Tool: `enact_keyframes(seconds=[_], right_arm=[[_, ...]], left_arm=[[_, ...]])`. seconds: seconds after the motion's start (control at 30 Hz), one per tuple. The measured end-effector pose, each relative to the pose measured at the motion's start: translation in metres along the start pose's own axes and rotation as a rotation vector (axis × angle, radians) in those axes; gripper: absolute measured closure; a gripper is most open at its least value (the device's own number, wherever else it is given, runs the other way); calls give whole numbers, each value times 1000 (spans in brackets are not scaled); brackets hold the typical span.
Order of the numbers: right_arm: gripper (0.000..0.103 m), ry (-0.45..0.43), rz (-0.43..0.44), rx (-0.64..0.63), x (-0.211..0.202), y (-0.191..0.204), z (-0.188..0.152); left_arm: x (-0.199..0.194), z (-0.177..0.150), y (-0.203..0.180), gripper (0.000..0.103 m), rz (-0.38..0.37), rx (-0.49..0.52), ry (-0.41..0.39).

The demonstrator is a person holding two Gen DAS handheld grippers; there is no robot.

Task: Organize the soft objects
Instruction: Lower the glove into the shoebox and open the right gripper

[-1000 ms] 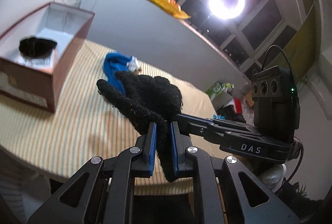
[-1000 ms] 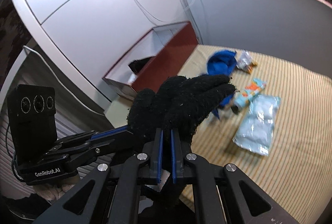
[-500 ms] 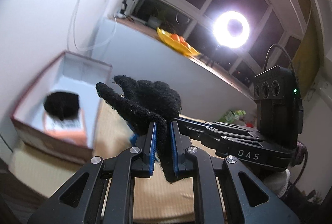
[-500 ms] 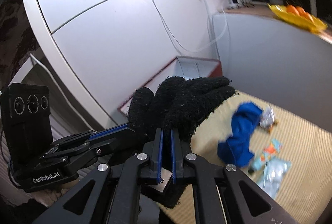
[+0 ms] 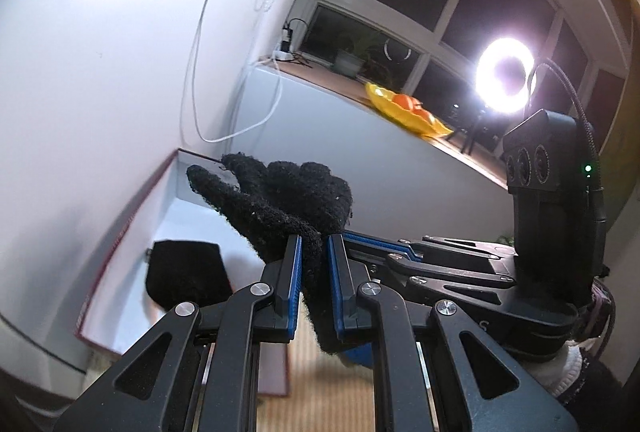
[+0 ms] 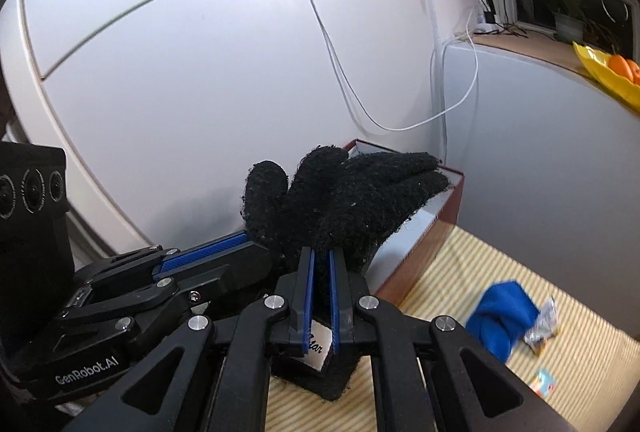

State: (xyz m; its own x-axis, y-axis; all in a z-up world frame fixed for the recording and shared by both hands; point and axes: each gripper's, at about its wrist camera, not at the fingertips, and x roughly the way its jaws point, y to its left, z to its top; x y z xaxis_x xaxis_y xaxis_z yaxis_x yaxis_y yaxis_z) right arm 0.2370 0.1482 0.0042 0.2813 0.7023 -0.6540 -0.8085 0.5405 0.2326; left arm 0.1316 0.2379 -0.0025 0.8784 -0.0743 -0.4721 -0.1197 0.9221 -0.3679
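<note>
A black knitted glove (image 5: 280,200) hangs in the air, pinched at its cuff from two sides. My left gripper (image 5: 314,256) is shut on the cuff, and my right gripper (image 5: 352,238) reaches in from the right. In the right wrist view my right gripper (image 6: 320,260) is shut on the glove (image 6: 348,200) near its white label, and my left gripper (image 6: 248,244) grips it from the left. The glove's fingers point over the open maroon box (image 5: 132,216), which has a white inside and holds a black soft item (image 5: 184,276).
The box (image 6: 440,208) stands against the white wall on a striped tablecloth (image 6: 460,272). A blue cloth (image 6: 500,324) and snack wrappers (image 6: 542,324) lie to its right. A yellow dish of oranges (image 5: 408,112) and a ring light (image 5: 505,75) are on the sill.
Both grippers carried the glove up and leftward from over the table's middle towards the box. The box is now right behind the glove; the blue cloth has dropped to the lower right.
</note>
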Motion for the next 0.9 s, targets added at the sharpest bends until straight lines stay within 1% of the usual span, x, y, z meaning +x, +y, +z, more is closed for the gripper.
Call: enact_keyframes(seconds=[0.3, 0.43, 0.57, 0.67, 0.7, 0.77, 0.8, 0.83, 0.87, 0.9], right_arm=[[96, 14, -12, 7, 47, -19, 21], [96, 24, -15, 12, 64, -24, 23], [96, 34, -16, 9, 79, -26, 25], [96, 41, -21, 17, 90, -29, 25], [96, 42, -24, 19, 92, -29, 26], [94, 45, -36, 21, 96, -31, 27], [92, 42, -50, 24, 95, -31, 26], [83, 34, -64, 27, 94, -32, 26], [75, 26, -69, 29, 92, -33, 26], [58, 15, -74, 33, 89, -34, 27]], left_arm=[[34, 15, 25, 92, 80, 3, 30], [47, 14, 36, 92, 117, -6, 51], [56, 12, 45, 92, 138, -18, 69], [65, 9, 53, 92, 178, -26, 87], [66, 9, 55, 91, 191, -32, 96], [70, 8, 60, 84, 204, -40, 122], [69, 7, 61, 82, 210, -42, 124], [66, 7, 61, 82, 215, -40, 122], [67, 7, 61, 82, 214, -37, 120], [64, 7, 60, 81, 216, -32, 116]])
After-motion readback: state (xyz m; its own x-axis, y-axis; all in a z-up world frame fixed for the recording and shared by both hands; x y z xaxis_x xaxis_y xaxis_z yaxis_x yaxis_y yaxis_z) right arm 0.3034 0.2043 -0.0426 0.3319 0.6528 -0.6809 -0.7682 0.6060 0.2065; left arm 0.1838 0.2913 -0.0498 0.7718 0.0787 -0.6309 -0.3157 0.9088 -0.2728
